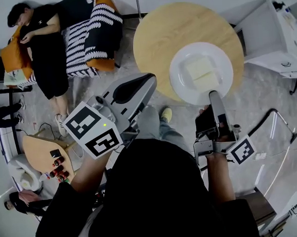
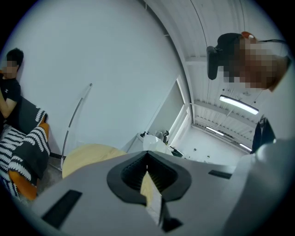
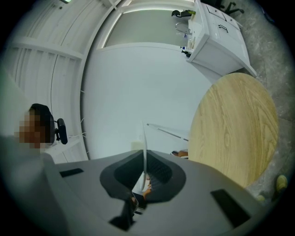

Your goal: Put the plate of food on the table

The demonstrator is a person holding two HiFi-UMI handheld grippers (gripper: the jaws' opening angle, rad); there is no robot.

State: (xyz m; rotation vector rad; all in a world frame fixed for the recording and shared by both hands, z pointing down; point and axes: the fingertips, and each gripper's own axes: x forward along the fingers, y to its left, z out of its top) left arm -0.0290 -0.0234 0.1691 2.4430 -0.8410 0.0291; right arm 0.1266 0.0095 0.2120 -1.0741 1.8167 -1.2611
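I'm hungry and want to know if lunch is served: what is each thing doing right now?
plate: held by its rim, over the table, apparently not set down.
food: lying flat on the plate.
right gripper: shut on the plate.
left gripper: shut, empty.
table: standing, beneath the plate.
person: lying down.

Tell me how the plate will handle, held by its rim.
The plate looks rigid, probably ceramic, so stiff but breakable. The right gripper pinches only one rim edge, so it likely wants to droop and could slip. The pale food slabs lie loose and may slide if it tilts.
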